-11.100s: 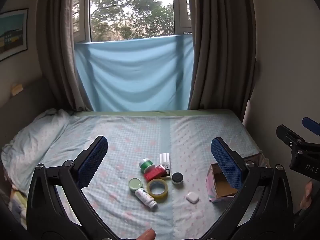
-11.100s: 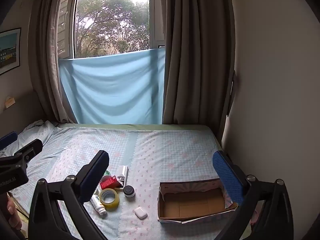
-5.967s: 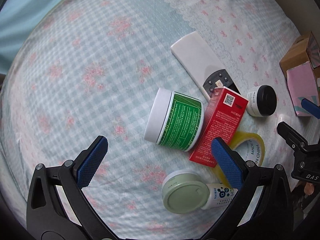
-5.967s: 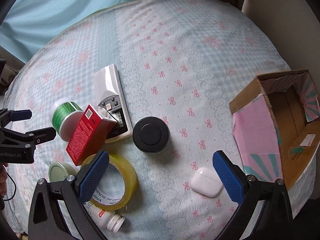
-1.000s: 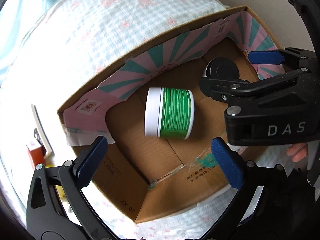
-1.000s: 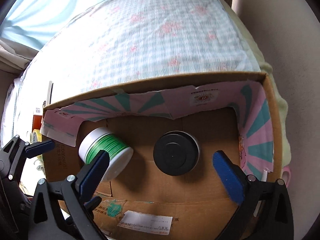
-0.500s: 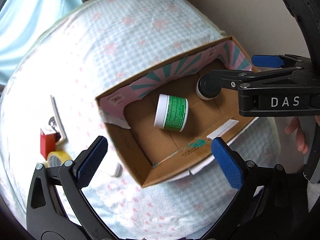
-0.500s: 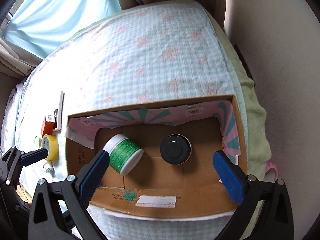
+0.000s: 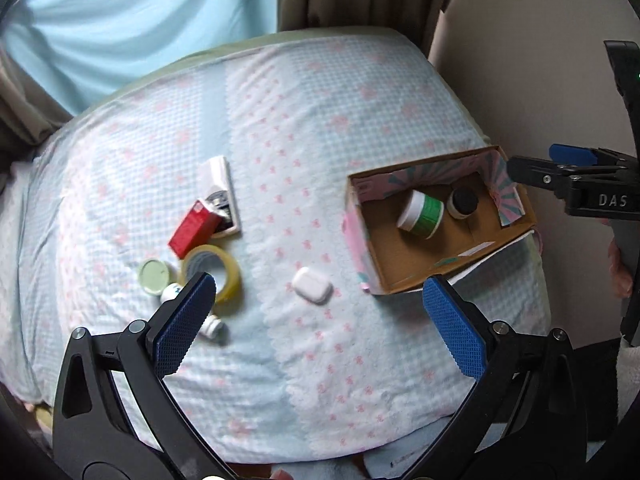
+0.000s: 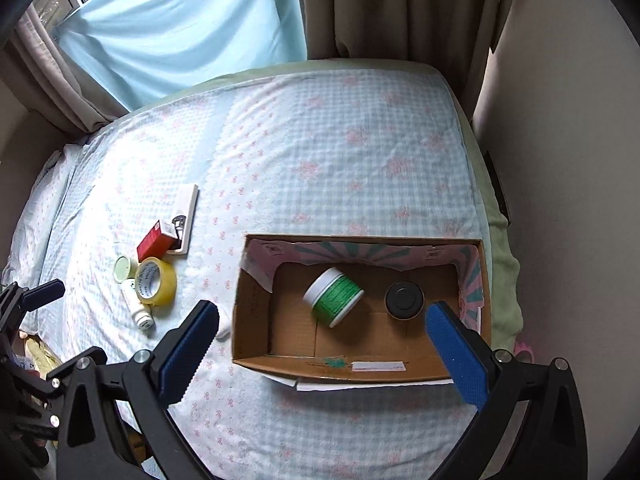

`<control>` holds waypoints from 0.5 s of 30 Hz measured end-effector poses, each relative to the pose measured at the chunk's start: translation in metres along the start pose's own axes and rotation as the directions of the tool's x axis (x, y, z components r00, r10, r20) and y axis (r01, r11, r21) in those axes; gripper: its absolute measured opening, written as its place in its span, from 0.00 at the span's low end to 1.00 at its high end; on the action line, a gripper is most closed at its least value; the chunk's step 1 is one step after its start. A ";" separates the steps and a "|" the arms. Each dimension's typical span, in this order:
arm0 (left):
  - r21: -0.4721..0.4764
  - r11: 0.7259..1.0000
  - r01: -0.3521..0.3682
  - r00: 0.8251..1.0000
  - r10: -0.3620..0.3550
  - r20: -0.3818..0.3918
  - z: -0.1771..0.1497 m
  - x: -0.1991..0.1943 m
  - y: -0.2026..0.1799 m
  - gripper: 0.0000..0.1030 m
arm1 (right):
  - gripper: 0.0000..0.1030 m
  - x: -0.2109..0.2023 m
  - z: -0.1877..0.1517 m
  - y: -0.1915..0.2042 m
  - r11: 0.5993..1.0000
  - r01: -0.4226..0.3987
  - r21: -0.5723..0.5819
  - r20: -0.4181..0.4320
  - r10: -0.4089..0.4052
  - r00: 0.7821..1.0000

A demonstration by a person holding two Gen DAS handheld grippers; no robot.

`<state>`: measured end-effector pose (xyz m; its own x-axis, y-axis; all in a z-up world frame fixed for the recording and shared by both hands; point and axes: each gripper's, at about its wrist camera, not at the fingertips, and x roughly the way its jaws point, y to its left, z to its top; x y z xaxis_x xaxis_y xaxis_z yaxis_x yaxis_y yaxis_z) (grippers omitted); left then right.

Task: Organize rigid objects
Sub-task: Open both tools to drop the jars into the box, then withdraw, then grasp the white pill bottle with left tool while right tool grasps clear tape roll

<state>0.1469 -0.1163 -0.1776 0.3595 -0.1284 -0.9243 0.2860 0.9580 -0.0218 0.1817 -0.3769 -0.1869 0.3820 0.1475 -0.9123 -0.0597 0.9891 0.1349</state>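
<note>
Cardboard box (image 9: 404, 276) sits at the right of the checked bedsheet (image 9: 280, 128) in the left wrist view; inside, a green jar (image 9: 423, 212) lies on its side just beside an upright black-lidded jar (image 9: 463, 201). Left gripper (image 9: 320, 320) hangs above the sheet, jaws wide apart, empty. Left of the box: white earbud case (image 9: 313, 285), tape roll (image 9: 212, 270), red carton (image 9: 194, 228) leaning on a remote (image 9: 221, 188), pale green lid (image 9: 154, 276). Right wrist view: right gripper (image 10: 324, 348) hovers over the box (image 10: 360, 370), jaws spread, nothing held; green jar (image 10: 335, 295) and black-lidded jar (image 10: 404, 300) rest on its floor.
</note>
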 end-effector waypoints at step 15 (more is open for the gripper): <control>-0.316 0.947 0.047 0.997 -0.062 -0.038 -0.099 -0.014 0.191 1.00 | 1.00 0.001 0.001 0.175 0.984 -0.170 -0.052 -0.032 0.169 0.985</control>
<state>0.1082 0.0936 -0.2071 0.3074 -0.1778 -0.9348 0.0068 0.9828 -0.1847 0.1724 -0.2035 -0.1642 0.3363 0.3122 -0.8885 -0.1722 0.9479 0.2679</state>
